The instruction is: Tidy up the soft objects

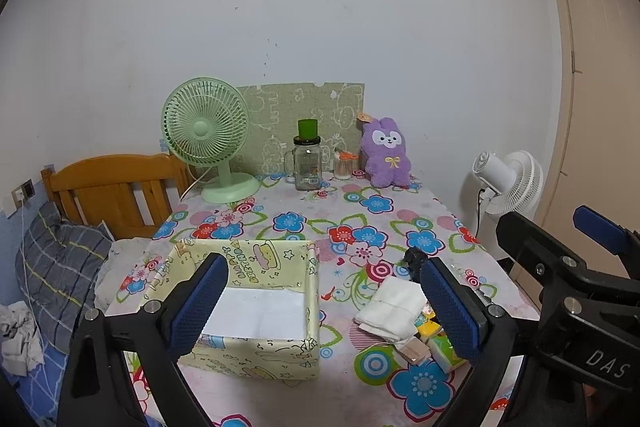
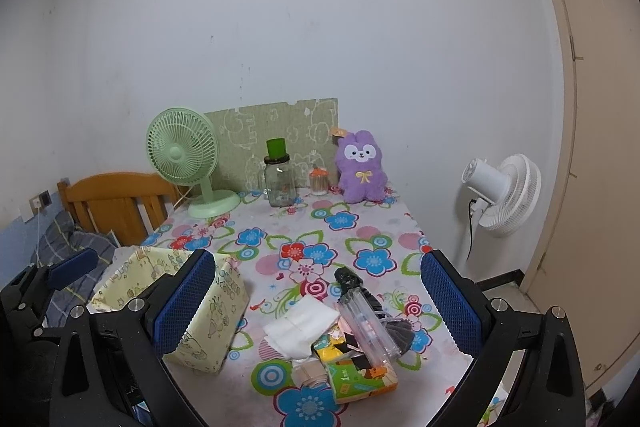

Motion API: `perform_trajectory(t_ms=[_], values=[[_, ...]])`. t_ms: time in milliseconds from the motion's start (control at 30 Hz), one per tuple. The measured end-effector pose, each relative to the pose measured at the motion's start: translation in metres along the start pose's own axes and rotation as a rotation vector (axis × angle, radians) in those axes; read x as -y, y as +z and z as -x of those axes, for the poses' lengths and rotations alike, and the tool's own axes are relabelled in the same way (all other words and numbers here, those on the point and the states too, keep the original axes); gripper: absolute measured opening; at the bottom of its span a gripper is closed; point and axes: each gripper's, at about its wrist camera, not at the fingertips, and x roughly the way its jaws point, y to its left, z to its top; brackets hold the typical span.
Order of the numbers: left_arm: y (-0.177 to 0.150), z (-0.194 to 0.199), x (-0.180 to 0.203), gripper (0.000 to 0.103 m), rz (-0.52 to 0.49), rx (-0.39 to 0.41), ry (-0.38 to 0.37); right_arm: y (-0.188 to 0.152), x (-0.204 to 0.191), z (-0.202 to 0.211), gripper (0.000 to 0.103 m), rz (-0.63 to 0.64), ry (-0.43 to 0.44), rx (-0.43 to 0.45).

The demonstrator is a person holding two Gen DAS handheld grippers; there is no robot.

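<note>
hovering, task not started | left gripper (image 1: 320, 307) jaws apart, empty | right gripper (image 2: 318, 303) jaws apart, empty | yellow fabric box (image 1: 256, 347) empty, lower centre | white folded towel (image 2: 302, 325) and tissue packs (image 2: 360, 379) unsorted

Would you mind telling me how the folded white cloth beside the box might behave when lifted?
The folded white cloth looks soft and layered, so it would probably sag and unfold if pinched at one edge. It seems light, and pushing it would likely bunch it.
</note>
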Motion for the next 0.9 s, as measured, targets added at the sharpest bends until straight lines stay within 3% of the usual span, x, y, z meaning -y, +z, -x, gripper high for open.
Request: perform_trajectory(t_ms=[767,900], values=[[-0.0031,-0.0065,-0.0040,0.098,0.027,-0.011,0.045,-0.0045,-0.0041,-0.0066,0.103,-0.015,0.014,-0.026],[-0.0030,-0.0069,-0.0044,0.094,0.024,-0.021,0.028,-0.0040,-0.0039,-0.0070,0.103,-0.009,0.014,-0.025]])
